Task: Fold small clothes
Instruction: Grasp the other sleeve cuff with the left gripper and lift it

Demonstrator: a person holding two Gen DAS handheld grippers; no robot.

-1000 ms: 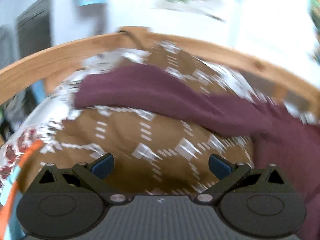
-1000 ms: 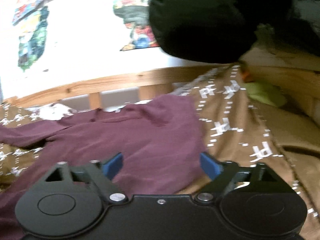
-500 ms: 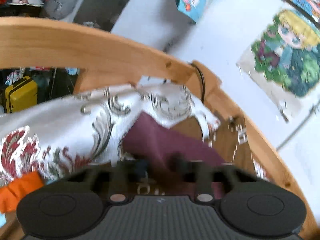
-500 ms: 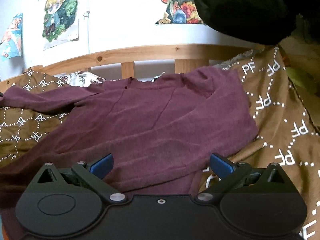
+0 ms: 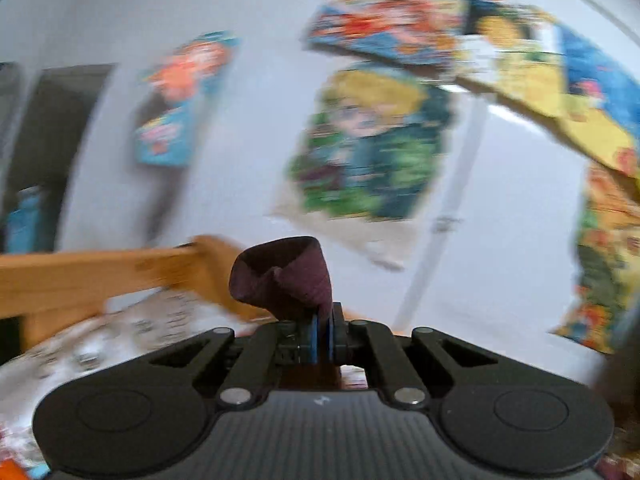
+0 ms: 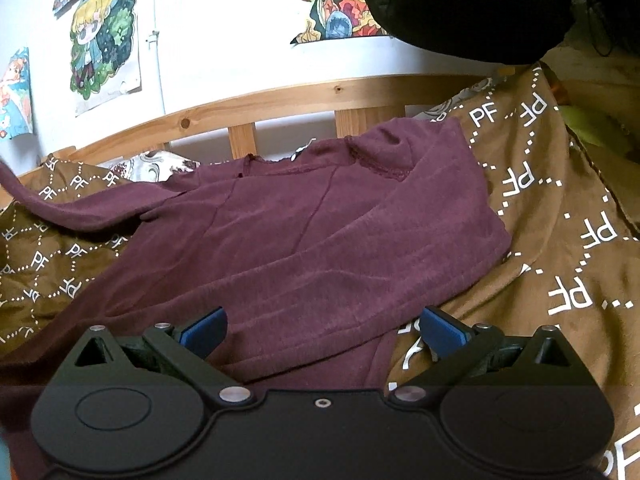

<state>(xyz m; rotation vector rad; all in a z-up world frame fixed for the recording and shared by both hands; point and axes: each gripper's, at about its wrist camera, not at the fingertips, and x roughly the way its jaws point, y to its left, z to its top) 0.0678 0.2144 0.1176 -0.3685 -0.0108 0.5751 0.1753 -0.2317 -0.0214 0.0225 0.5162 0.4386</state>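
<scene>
Left gripper pinching maroon knit sleeve | right gripper fingers spread | shirt rumpled

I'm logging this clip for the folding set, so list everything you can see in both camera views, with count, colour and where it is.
Maroon top: one, dark maroon, spread on the blanket; its sleeve end is lifted.
Blanket: one, brown with white PF lettering, under the top.
Patterned cloth: one, white with dark scrolls, behind the blanket by the rail.
Bed rail: one, light wood, along the wall.
Posters: several, multicoloured cartoon prints, on the white wall.
Dark object: one, black, top right of the right view; what it is cannot be told.
Green item: one, yellow-green, far right.
Left gripper: black, blue pads, shut on the sleeve end.
Right gripper: black, blue pads, open over the top.
</scene>
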